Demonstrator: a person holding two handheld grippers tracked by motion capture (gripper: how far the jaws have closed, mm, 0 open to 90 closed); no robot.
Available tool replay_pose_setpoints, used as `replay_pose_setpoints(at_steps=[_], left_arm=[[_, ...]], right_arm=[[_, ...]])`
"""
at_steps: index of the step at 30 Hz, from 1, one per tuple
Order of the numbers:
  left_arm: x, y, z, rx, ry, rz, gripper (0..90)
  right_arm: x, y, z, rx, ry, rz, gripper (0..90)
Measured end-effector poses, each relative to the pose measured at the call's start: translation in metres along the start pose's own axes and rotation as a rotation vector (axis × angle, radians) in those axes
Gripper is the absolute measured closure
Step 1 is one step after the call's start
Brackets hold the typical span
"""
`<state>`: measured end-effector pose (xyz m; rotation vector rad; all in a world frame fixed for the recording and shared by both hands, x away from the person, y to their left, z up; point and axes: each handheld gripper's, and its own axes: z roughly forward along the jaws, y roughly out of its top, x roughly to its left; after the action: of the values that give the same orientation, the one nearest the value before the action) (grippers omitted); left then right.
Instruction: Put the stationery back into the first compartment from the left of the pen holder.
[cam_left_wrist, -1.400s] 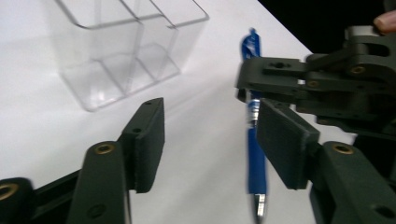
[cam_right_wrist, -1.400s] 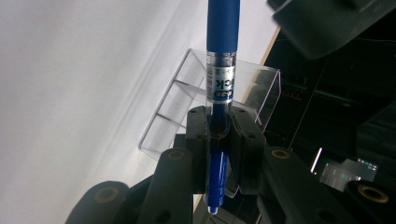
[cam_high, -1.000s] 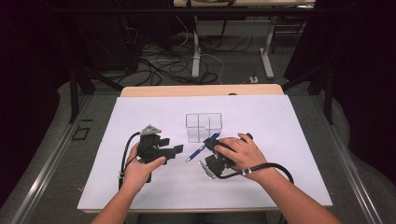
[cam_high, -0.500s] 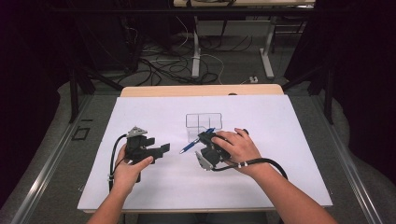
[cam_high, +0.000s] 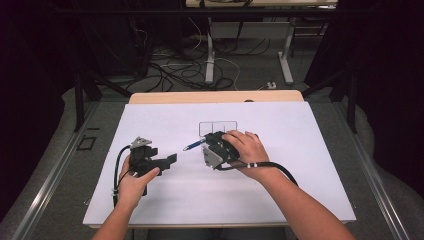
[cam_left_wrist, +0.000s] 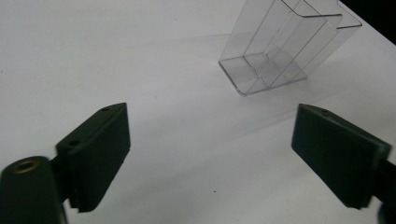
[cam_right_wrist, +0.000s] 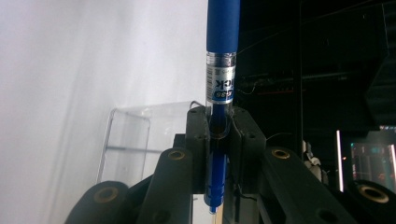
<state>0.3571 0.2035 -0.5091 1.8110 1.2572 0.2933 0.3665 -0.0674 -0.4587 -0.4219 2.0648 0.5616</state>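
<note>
Jaws on my right gripper (cam_right_wrist: 218, 140) pinch a blue pen (cam_right_wrist: 220, 70) across its clear barrel; from the right gripper view I read only "ck" on its label, the rest turned away. From the high view, that pen (cam_high: 193, 145) pokes out leftward beside the clear plastic organizer (cam_high: 218, 128) on the white table (cam_high: 300, 150). My left gripper (cam_left_wrist: 212, 154) is spread wide over bare tabletop, the organizer (cam_left_wrist: 285, 46) cut off at top.
</note>
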Motion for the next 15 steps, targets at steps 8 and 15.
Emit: replay_pose_setpoints(at_steps=[8, 15], left_arm=[[0.004, 0.000, -0.002, -0.015, 0.017, -0.016, 3.6], [0.004, -0.001, -0.002, -0.026, 0.038, -0.013, 0.1]], right_arm=[[-0.014, 0.003, 0.009, -0.024, 0.019, 0.136, 79.2], [-0.022, 0.002, 0.019, -0.043, 0.035, 0.240, 79.2]])
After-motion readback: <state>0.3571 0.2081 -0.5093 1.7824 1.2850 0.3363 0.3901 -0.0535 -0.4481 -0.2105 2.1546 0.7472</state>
